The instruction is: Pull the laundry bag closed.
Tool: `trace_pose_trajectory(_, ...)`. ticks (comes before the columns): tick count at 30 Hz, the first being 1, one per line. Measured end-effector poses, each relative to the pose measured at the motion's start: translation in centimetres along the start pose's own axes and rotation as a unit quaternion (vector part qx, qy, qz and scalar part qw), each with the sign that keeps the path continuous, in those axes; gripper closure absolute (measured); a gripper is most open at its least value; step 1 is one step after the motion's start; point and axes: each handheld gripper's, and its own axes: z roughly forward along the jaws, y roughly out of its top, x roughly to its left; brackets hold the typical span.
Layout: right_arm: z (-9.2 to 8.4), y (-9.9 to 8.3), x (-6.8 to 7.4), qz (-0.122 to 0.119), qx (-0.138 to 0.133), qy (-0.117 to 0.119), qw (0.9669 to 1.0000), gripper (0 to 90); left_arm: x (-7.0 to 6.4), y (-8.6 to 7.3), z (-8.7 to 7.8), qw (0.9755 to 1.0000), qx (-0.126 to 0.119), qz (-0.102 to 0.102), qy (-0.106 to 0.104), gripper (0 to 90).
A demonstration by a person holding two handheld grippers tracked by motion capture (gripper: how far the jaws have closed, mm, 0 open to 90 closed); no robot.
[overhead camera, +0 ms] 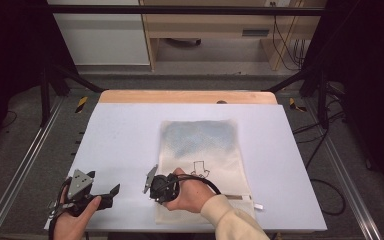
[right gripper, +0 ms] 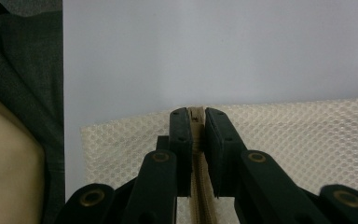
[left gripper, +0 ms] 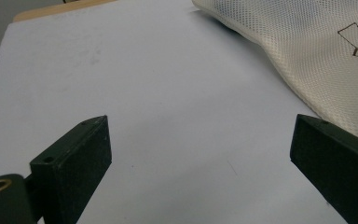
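A cream mesh bag [overhead camera: 200,145] lies flat on the white table [overhead camera: 125,135], with something blue-grey inside its far half and a small black drawing [overhead camera: 199,168] on it. Its zipper [right gripper: 197,177] runs along the near edge. My right gripper [overhead camera: 156,196] is at the bag's near left corner, pointing left, shut on the tan zipper tape between its fingertips [right gripper: 196,116]. My left gripper [overhead camera: 107,196] hovers low over bare table to the left of the bag, jaws wide open [left gripper: 200,154] with nothing between them. The mesh bag [left gripper: 317,51] lies beyond its right jaw.
A white tab [overhead camera: 258,206] sticks out at the bag's near right corner. A wooden strip [overhead camera: 187,96] borders the table's far edge. Dark frame legs [overhead camera: 45,95] and cables [overhead camera: 325,185] stand on the grey floor around the table. The near edge is close to both hands.
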Motion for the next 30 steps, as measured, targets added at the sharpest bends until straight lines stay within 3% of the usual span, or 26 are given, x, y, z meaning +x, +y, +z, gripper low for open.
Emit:
trace_pose_trajectory(6, -1.1, 0.6, -0.2, 0.002, -0.003, 0.004, 1.0, 81.9, -0.6, 0.0, -0.3, 0.9997, 0.001, -0.001, -0.024, 6.1)
trace_pose_trajectory(9, -1.7, 0.8, -0.5, 0.007, -0.011, 0.002, 0.9999, 81.9, -1.6, 0.0, -0.3, 0.9984, 0.006, 0.009, -0.056, 7.7)
trace_pose_trajectory(10, -1.7, 0.8, -0.5, 0.007, -0.011, 0.002, 0.9999, 81.9, -1.6, 0.0, -0.3, 0.9984, 0.006, 0.009, -0.056, 8.3)
trace_pose_trajectory(11, -2.1, 0.9, -0.7, 0.008, -0.012, 0.002, 0.9999, 82.0, -2.2, 0.0, -0.1, 0.997, 0.013, 0.019, -0.074, 8.4)
trace_pose_trajectory(12, -2.1, 0.9, -0.7, 0.008, -0.012, 0.002, 0.9999, 82.0, -2.2, 0.0, -0.1, 0.997, 0.013, 0.019, -0.074, 8.4)
trace_pose_trajectory(13, -2.3, 1.0, -0.8, 0.011, -0.009, 0.004, 0.9999, 81.9, -2.9, 0.0, 0.5, 0.995, 0.025, 0.021, -0.095, 8.4)
trace_pose_trajectory(14, -2.3, 1.0, -0.8, 0.011, -0.009, 0.004, 0.9999, 81.9, -2.9, 0.0, 0.5, 0.995, 0.025, 0.021, -0.095, 8.4)
trace_pose_trajectory(15, -2.4, 1.0, -0.8, 0.009, -0.012, 0.003, 0.9999, 81.9, -3.6, 0.0, 0.8, 0.9924, 0.033, 0.019, -0.117, 8.4)
trace_pose_trajectory(16, -2.4, 1.0, -0.8, 0.009, -0.012, 0.003, 0.9999, 81.9, -3.6, 0.0, 0.8, 0.9924, 0.033, 0.019, -0.117, 8.4)
trace_pose_trajectory(19, -2.6, 1.0, -0.9, 0.011, -0.017, 0.004, 0.9998, 82.0, -4.7, 0.0, 1.4, 0.9883, 0.047, 0.032, -0.142, 8.4)
trace_pose_trajectory(20, -2.6, 1.0, -0.9, 0.011, -0.017, 0.004, 0.9998, 82.0, -4.7, 0.0, 1.4, 0.9883, 0.047, 0.032, -0.142, 8.4)
trace_pose_trajectory(21, -2.7, 1.0, -0.9, 0.012, -0.019, 0.004, 0.9997, 82.0, -5.4, 0.0, 1.9, 0.9859, 0.056, 0.037, -0.153, 8.4)
trace_pose_trajectory(22, -2.7, 1.0, -0.9, 0.012, -0.019, 0.004, 0.9997, 82.0, -5.4, 0.0, 1.9, 0.9859, 0.056, 0.037, -0.153, 8.4)
trace_pose_trajectory(25, -2.8, 0.9, -0.9, 0.013, -0.022, 0.005, 0.9997, 82.0, -6.4, 0.2, 2.7, 0.9818, 0.057, 0.025, -0.179, 8.4)
trace_pose_trajectory(26, -2.8, 0.9, -0.9, 0.013, -0.022, 0.005, 0.9997, 82.0, -6.4, 0.2, 2.7, 0.9818, 0.057, 0.025, -0.179, 8.4)
trace_pose_trajectory(29, -2.9, 0.9, -0.9, 0.012, -0.023, 0.005, 0.9996, 82.0, -7.3, 0.2, 3.7, 0.9761, 0.067, 0.006, -0.207, 9.0)
trace_pose_trajectory(30, -2.9, 0.9, -0.9, 0.012, -0.023, 0.005, 0.9996, 82.0, -7.3, 0.2, 3.7, 0.9761, 0.067, 0.006, -0.207, 9.2)
